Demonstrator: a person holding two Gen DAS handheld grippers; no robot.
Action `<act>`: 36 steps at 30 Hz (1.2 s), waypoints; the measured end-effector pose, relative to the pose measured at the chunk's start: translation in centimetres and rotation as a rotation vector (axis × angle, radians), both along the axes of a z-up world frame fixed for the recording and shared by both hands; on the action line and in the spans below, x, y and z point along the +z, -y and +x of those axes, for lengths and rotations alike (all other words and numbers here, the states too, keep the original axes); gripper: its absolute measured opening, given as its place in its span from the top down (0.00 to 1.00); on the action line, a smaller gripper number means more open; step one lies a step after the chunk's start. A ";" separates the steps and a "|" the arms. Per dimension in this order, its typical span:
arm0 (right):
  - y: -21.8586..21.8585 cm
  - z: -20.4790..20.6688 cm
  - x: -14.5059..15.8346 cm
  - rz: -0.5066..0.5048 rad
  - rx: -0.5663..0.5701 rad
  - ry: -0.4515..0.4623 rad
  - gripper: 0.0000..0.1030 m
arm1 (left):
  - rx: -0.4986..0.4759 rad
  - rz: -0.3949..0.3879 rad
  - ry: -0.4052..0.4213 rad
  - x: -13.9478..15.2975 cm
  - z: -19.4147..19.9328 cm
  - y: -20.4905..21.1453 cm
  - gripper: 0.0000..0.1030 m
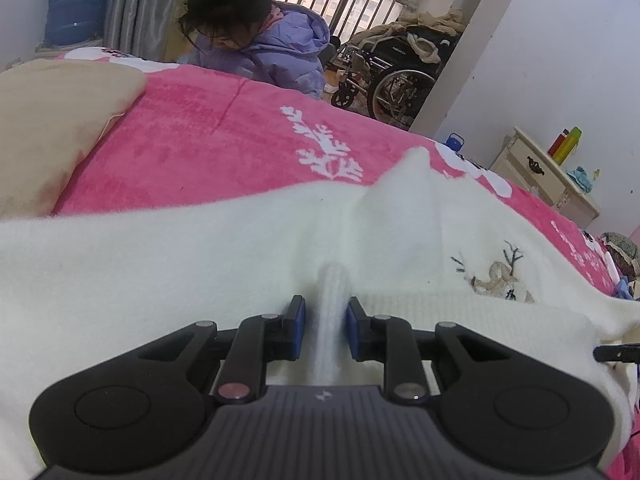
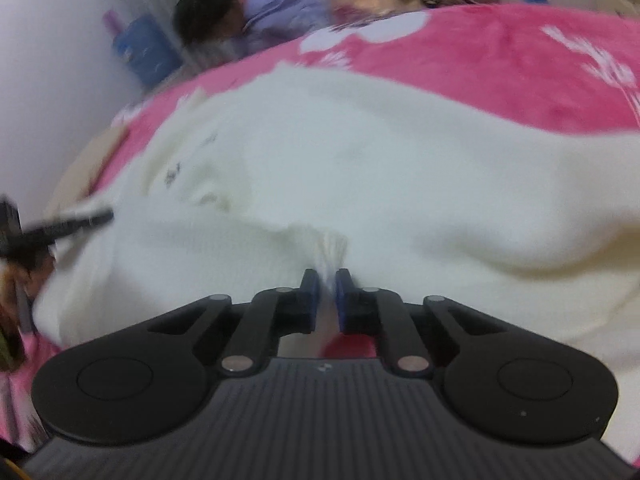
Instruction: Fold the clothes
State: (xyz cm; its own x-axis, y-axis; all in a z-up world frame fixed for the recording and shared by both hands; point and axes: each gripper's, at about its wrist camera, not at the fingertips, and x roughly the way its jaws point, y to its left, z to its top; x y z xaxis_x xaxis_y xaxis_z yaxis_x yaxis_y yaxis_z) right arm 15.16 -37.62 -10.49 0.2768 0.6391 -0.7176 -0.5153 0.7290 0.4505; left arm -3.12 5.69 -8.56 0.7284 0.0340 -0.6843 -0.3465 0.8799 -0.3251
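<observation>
A bed [image 1: 208, 148] fills most of both views, covered by a pink blanket [image 1: 240, 128] with white leaf and round patterns. Across the near part of the blanket lies a cream-white sweater [image 1: 160, 272], spread wide, with a small embroidered deer [image 1: 498, 276] on its front and a ribbed hem along the near edge. A beige pillow [image 1: 52, 120] rests on the bed at the far left of the left wrist view. Beyond the bed a person in a lilac padded jacket [image 1: 280, 48] bends forward, with a wheelchair [image 1: 396, 76] piled with clothes by the window, a blue water jug [image 1: 76, 4] in the corner, and a cream nightstand [image 1: 548, 176] carrying bottles against the right wall. The left gripper [image 1: 325, 314] has its blue-padded fingers closed to a narrow gap, pinching a raised fold of the sweater's ribbed hem. The right gripper [image 2: 327, 284], seen in a motion-blurred view, likewise has its fingers nearly together, clamped on a bunched tuft of the sweater's edge, with the fabric lifted slightly off the blanket there.
</observation>
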 end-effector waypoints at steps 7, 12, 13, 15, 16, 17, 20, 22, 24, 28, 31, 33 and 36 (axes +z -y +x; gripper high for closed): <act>3.1 1.9 -1.6 0.232 -0.150 -0.230 0.89 | -0.003 -0.016 0.003 -0.3 0.5 -0.3 0.77; 1.1 3.0 -1.3 0.242 -0.086 -0.248 0.64 | -0.006 -0.026 0.003 -0.5 0.9 -0.7 0.77; 0.5 3.1 -1.3 0.221 -0.065 -0.243 0.61 | -0.007 -0.026 0.003 -0.5 1.0 -0.7 0.77; -0.5 3.2 -1.4 0.196 -0.026 -0.239 0.61 | -0.007 -0.025 0.006 -0.6 1.2 -0.8 0.77; -0.9 3.0 -1.3 0.184 -0.014 -0.223 0.69 | -0.007 -0.024 0.007 -0.7 1.3 -0.8 0.78; -1.2 2.8 -1.0 0.161 -0.007 -0.196 0.79 | -0.007 -0.022 0.011 -0.7 1.2 -0.7 0.79; -1.2 2.1 -0.3 0.140 -0.009 -0.168 0.96 | -0.009 -0.010 0.029 -0.4 0.6 -0.4 0.86; -0.7 1.7 0.3 0.156 -0.034 -0.156 0.96 | -0.007 -0.011 0.050 0.2 -0.1 -0.3 0.88; -0.2 1.6 1.0 0.188 -0.060 -0.151 0.97 | 0.000 -0.024 0.077 1.0 -0.7 -0.4 0.91; 1.0 1.3 3.6 0.284 -0.103 -0.136 0.97 | -0.007 -0.048 0.168 4.3 -2.3 -0.4 0.92; 1.5 0.8 6.0 0.356 -0.119 -0.113 0.97 | -0.005 -0.080 0.248 7.3 -3.6 -0.4 0.92; 2.1 0.5 8.3 0.423 -0.125 -0.083 0.97 | 0.000 -0.105 0.307 9.7 -4.6 -0.6 0.92; 2.9 0.1 12.4 0.534 -0.122 0.000 0.97 | 0.006 -0.109 0.404 14.0 -5.7 -1.2 0.92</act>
State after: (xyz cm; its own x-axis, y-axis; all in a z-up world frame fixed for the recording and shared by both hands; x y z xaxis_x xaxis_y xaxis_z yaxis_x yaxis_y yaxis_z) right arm 15.29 -40.51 1.89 0.3719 0.8778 -0.3020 -0.4414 0.4534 0.7743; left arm -8.87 6.91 5.44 0.9392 -0.0181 -0.3430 -0.1766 0.8310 -0.5275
